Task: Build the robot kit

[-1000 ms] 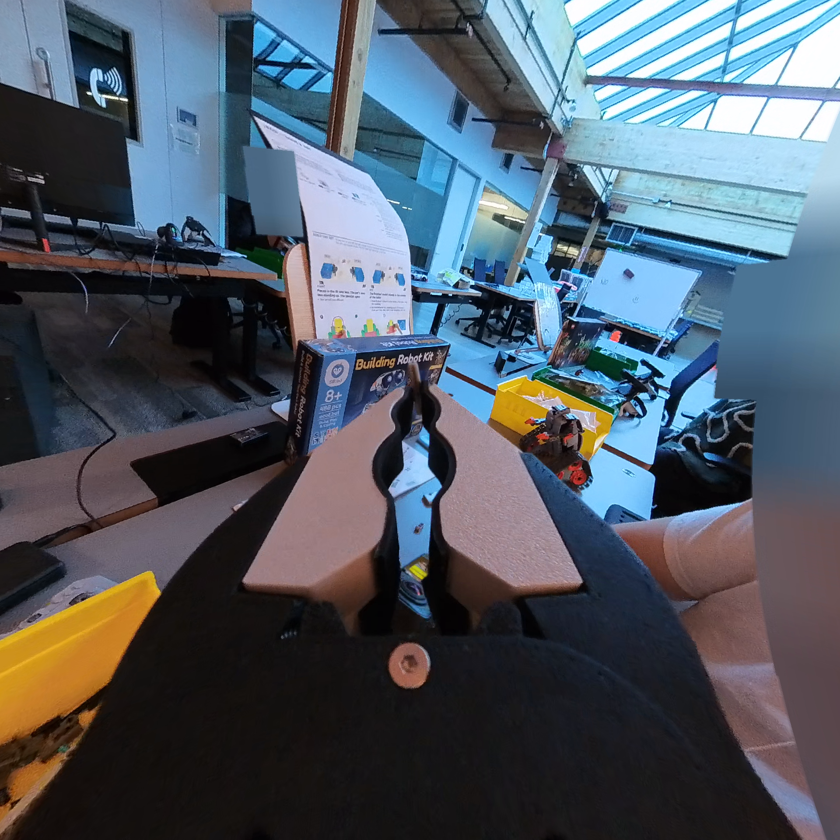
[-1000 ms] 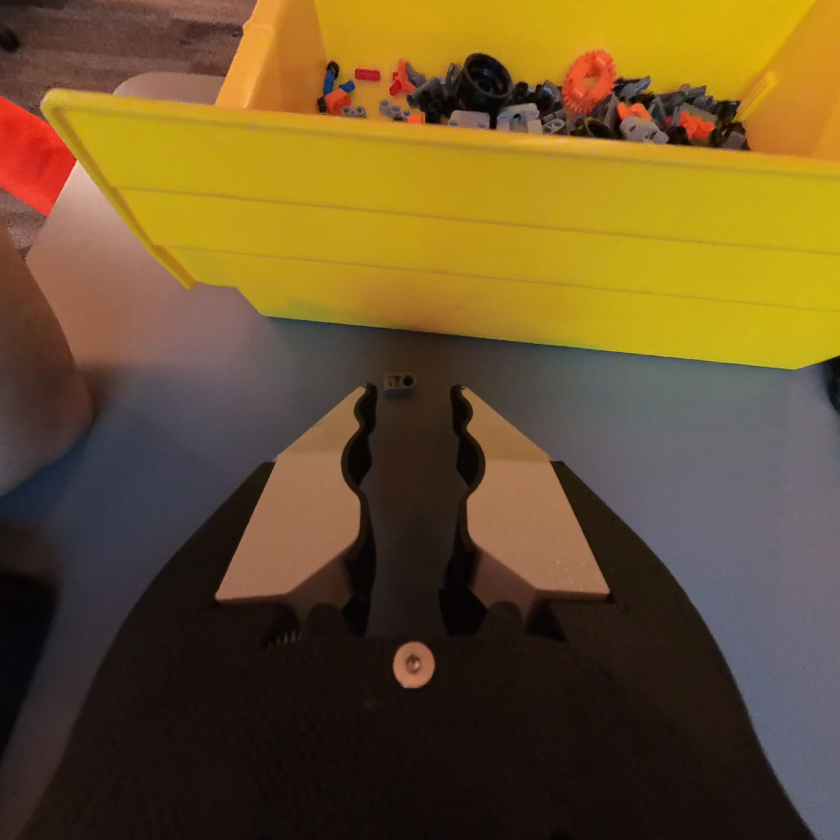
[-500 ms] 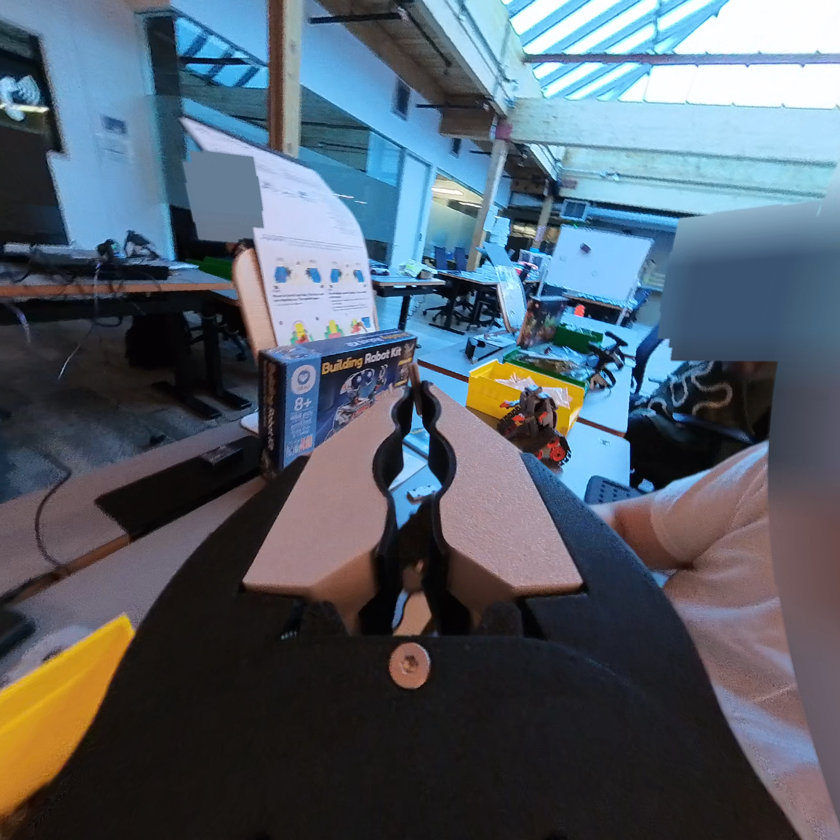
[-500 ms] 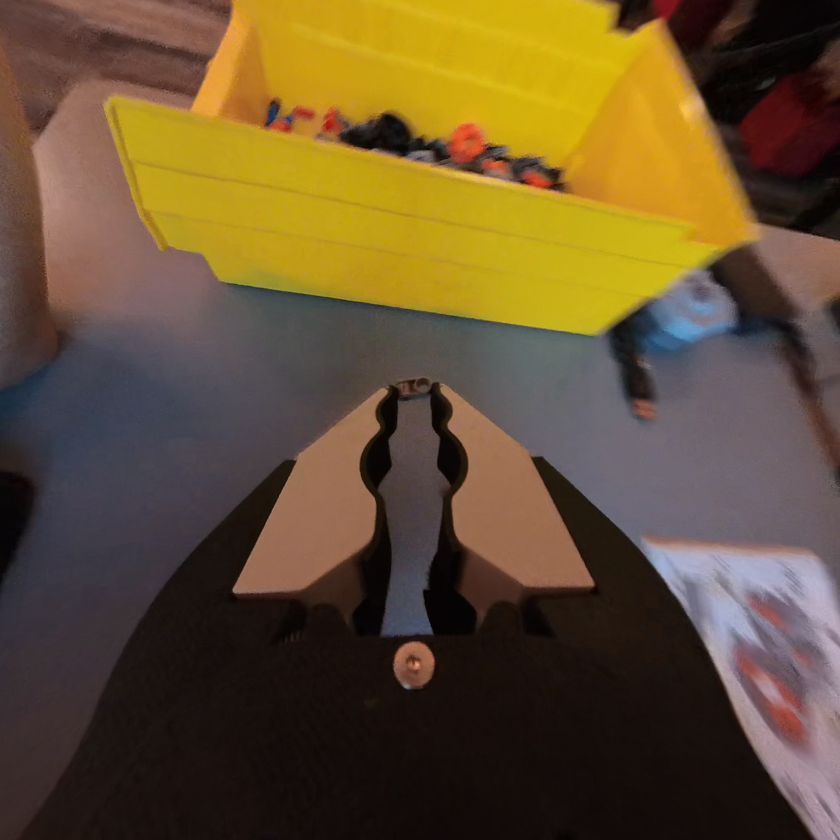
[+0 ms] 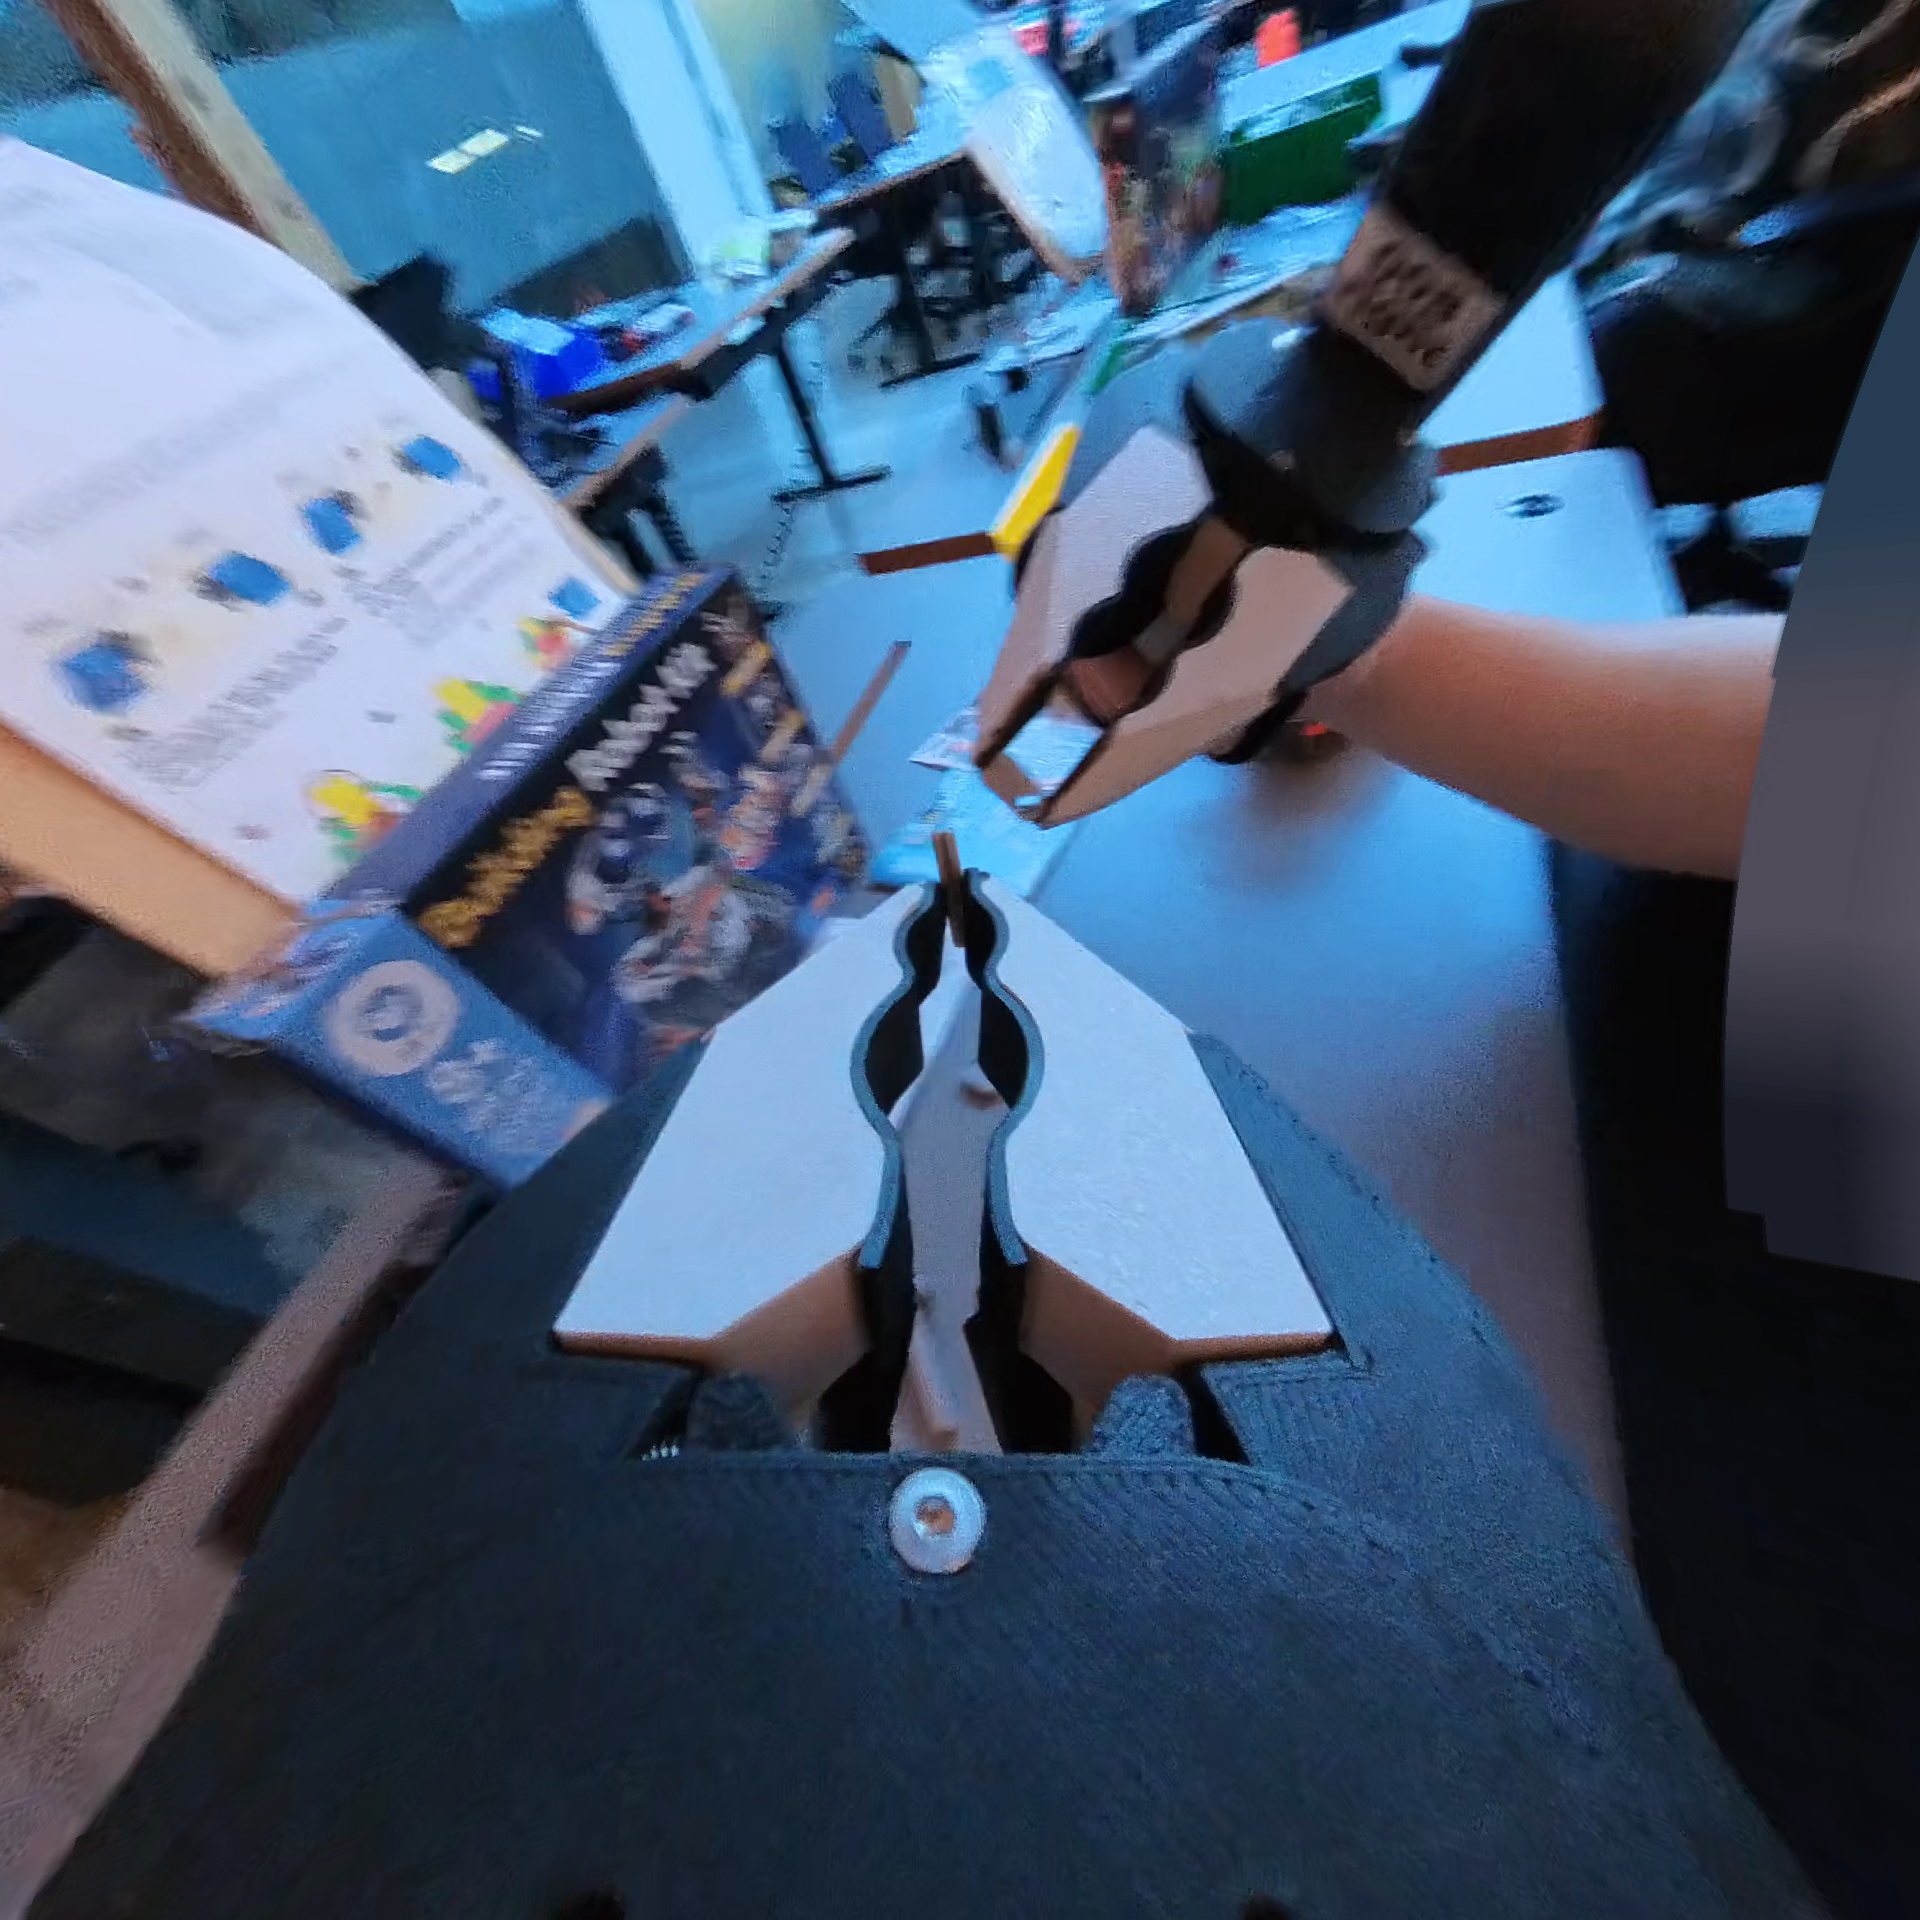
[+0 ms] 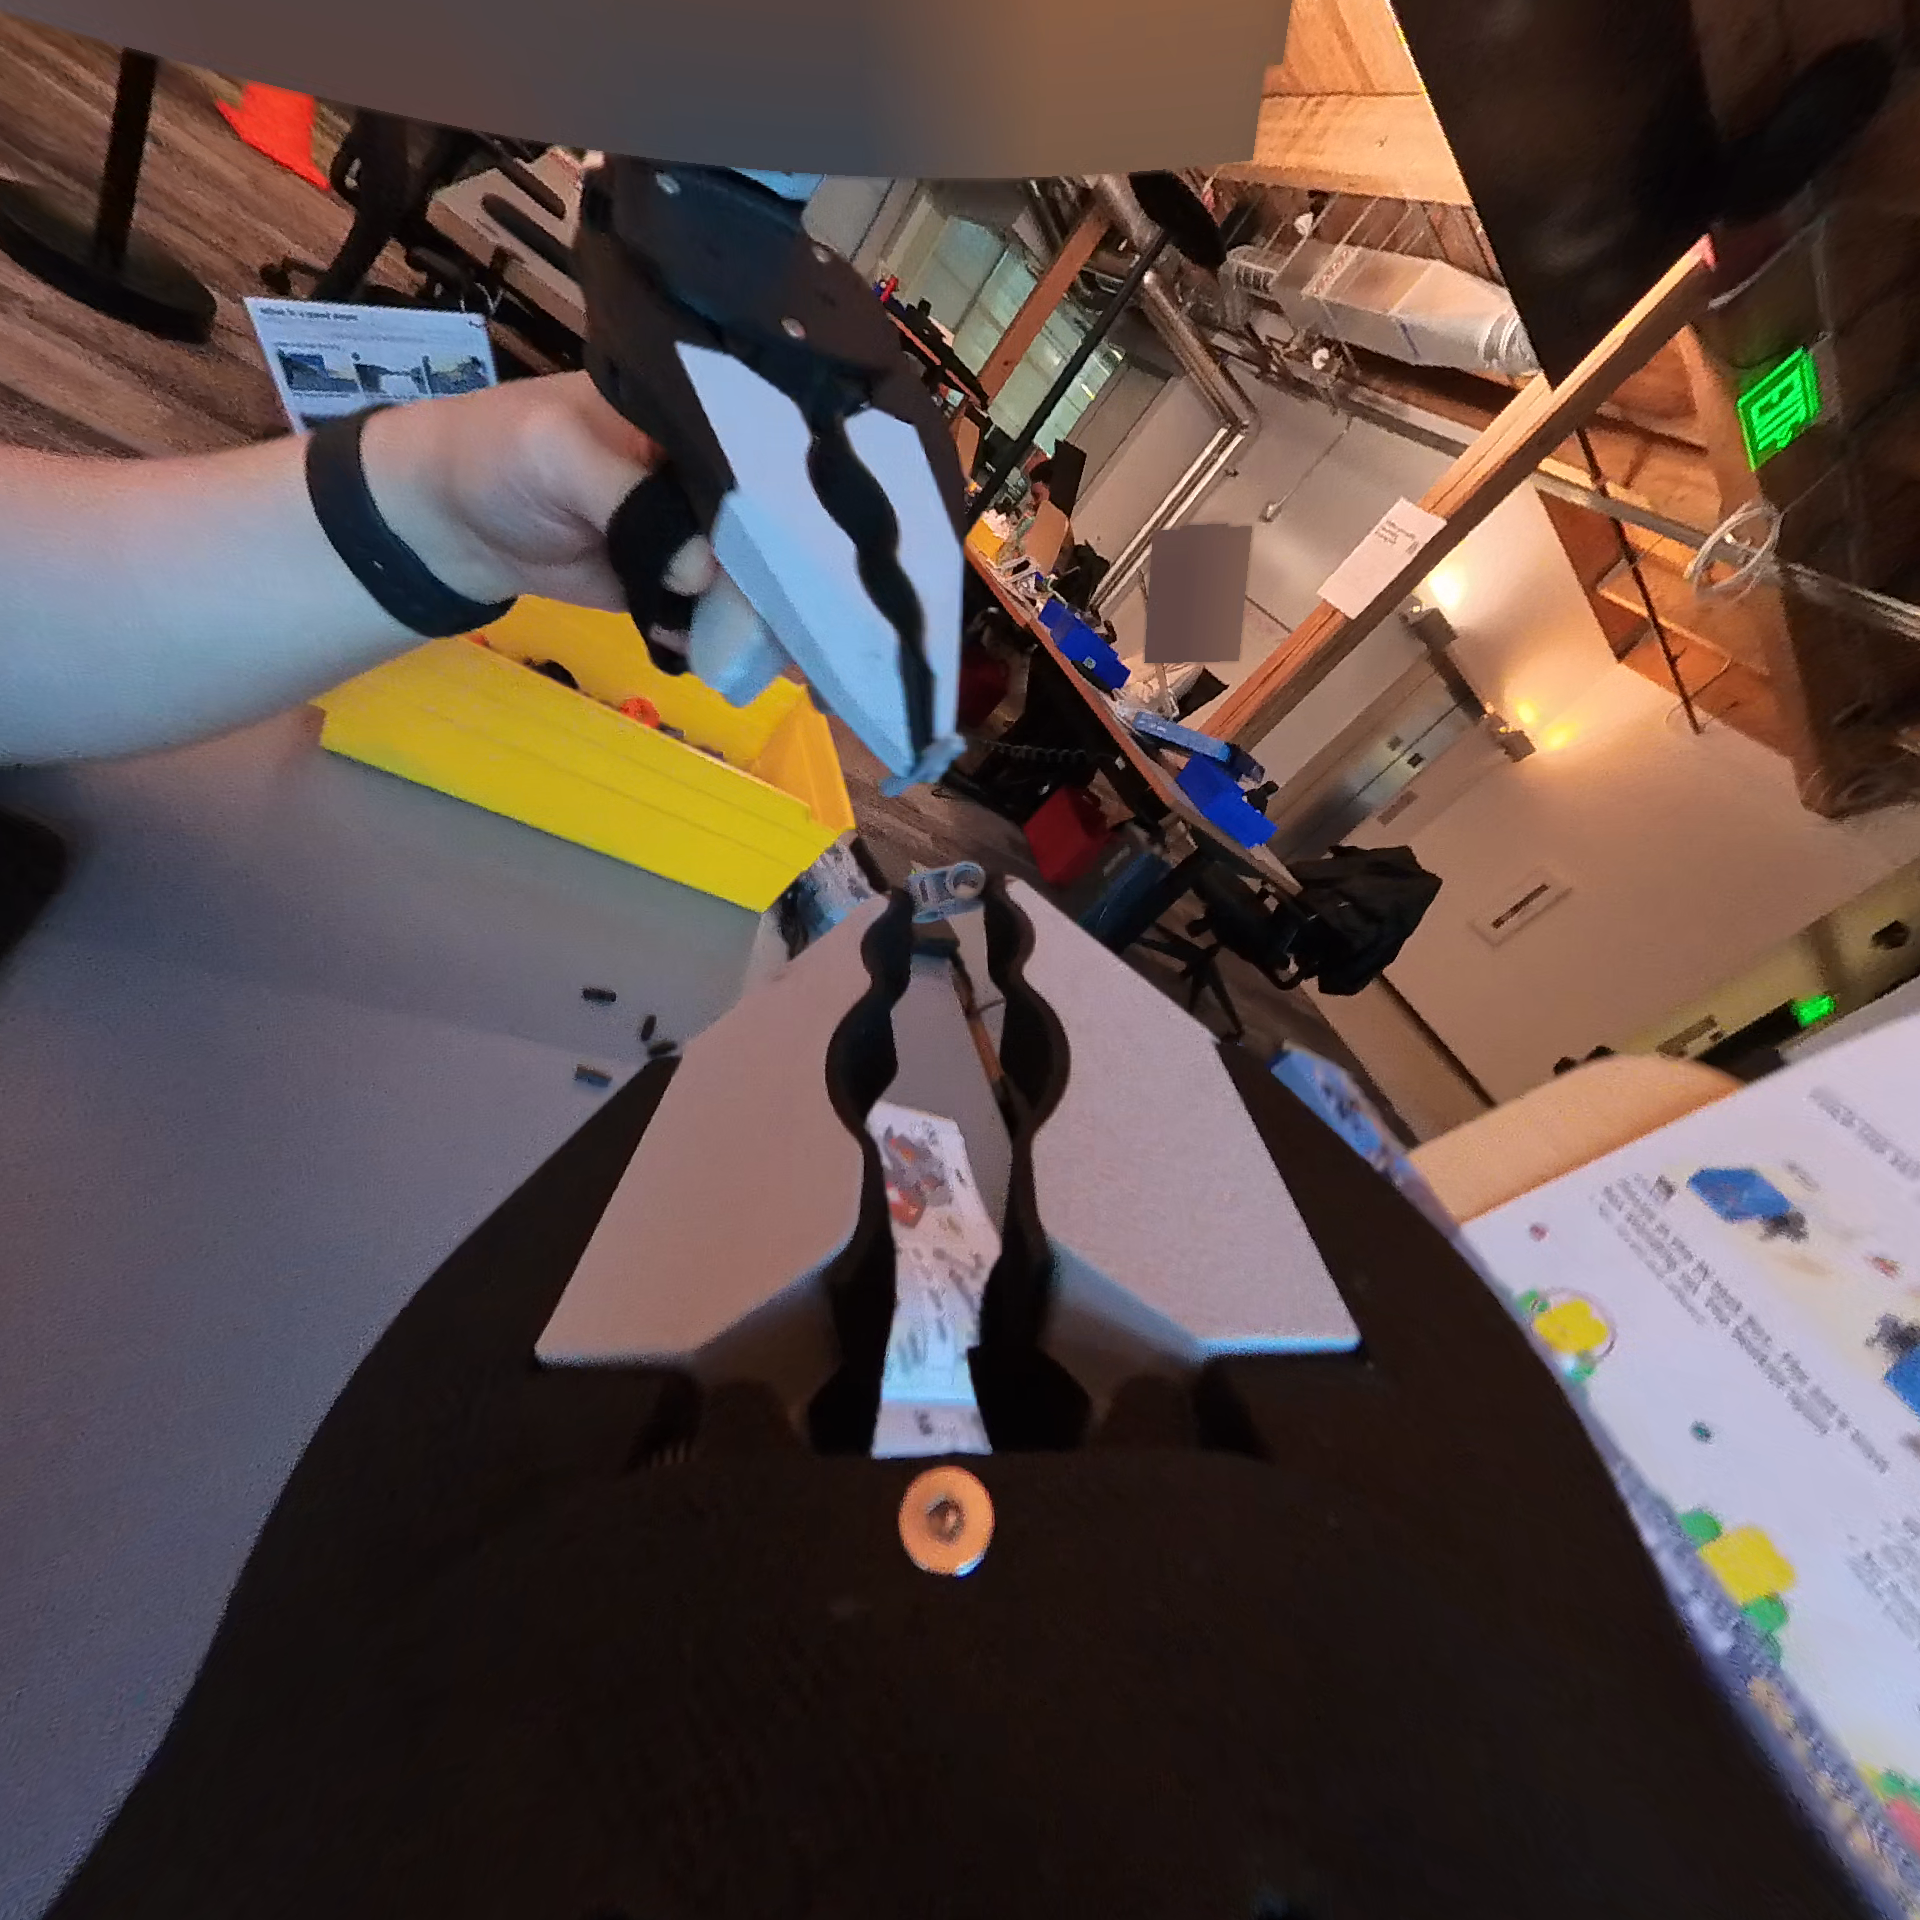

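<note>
While both grippers are hanging above the counter (image 6: 260, 966), the left gripper (image 5: 951, 894) is pinching a thin dark pin (image 5: 945, 868) at its tips, fingers nearly together, pin sticking up toward 12 o'clock. In the right wrist view, the same left gripper (image 6: 920, 764) is showing at 11 o'clock, held by a hand (image 6: 499, 499) with a black wristband (image 6: 364, 540).

Right gripper (image 6: 945, 896) is holding a small grey connector piece (image 6: 943, 885) crosswise at its tips, fingers narrow around it. In the left wrist view, this right gripper (image 5: 1013, 774) is sitting at 1 o'clock, tips pointing down toward the pin, close but apart.

Yellow bin (image 6: 582, 748) of small parts is resting on the counter at 10 o'clock of the right view, behind the left gripper. A few small black pieces (image 6: 623, 1029) are lying loose on the counter at 9 o'clock. An open instruction booklet (image 6: 930, 1247) is lying flat below the right fingers. A blue kit box (image 5: 582, 883) is standing at 10 o'clock in the left view, blurred, with a propped printed sheet (image 5: 208, 540) behind it.
</note>
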